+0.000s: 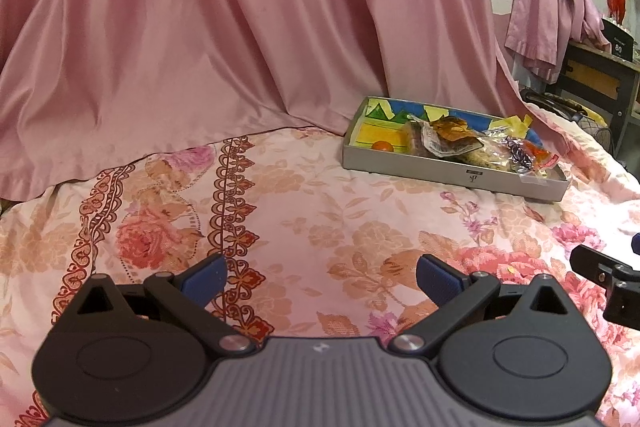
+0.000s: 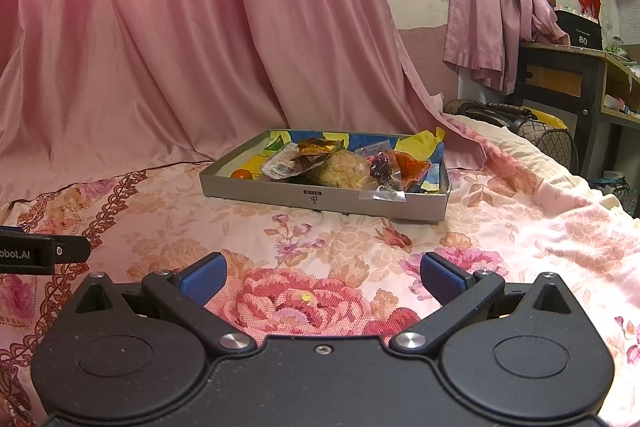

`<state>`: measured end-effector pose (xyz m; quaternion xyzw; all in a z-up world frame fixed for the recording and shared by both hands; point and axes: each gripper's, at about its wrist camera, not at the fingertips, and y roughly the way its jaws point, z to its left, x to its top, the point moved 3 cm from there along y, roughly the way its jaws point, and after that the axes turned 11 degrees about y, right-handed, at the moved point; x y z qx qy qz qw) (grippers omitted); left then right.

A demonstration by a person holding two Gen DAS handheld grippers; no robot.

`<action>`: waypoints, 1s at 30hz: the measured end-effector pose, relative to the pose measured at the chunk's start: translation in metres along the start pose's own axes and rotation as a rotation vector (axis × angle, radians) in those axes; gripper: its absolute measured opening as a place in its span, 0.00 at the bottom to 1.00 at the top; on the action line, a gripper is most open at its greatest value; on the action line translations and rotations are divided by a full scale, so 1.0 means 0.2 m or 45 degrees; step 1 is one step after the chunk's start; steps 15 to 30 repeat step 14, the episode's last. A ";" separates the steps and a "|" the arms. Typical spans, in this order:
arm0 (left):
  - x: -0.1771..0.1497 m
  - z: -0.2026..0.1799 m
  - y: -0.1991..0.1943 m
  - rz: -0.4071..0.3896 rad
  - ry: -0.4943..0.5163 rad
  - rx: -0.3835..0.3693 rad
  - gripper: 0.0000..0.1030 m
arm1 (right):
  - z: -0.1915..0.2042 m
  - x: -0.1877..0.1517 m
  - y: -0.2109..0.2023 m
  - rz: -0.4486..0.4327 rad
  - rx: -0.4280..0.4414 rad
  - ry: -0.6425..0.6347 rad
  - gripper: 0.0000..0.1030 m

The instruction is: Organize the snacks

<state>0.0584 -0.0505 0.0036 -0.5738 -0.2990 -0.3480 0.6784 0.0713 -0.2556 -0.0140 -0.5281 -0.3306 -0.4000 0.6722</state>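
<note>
A shallow grey box (image 1: 452, 175) (image 2: 320, 197) with a colourful lining lies on the floral bedsheet, holding several wrapped snacks (image 1: 452, 139) (image 2: 316, 161) and a small orange fruit (image 1: 383, 145) (image 2: 241, 173). My left gripper (image 1: 322, 279) is open and empty, low over the sheet, left of and well short of the box. My right gripper (image 2: 322, 277) is open and empty, directly in front of the box with a gap between. Each gripper shows at the edge of the other's view.
A pink curtain (image 1: 224, 19) (image 2: 180, 27) drapes down onto the bed behind the box. A dark desk (image 2: 560, 75) and a quilted bag (image 2: 548, 139) stand beyond the bed's right side. The sheet (image 2: 540, 227) slopes off to the right.
</note>
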 end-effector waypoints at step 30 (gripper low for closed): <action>0.01 -0.02 -0.01 -0.013 0.033 -0.026 1.00 | 0.00 0.00 0.01 0.004 -0.002 -0.001 0.99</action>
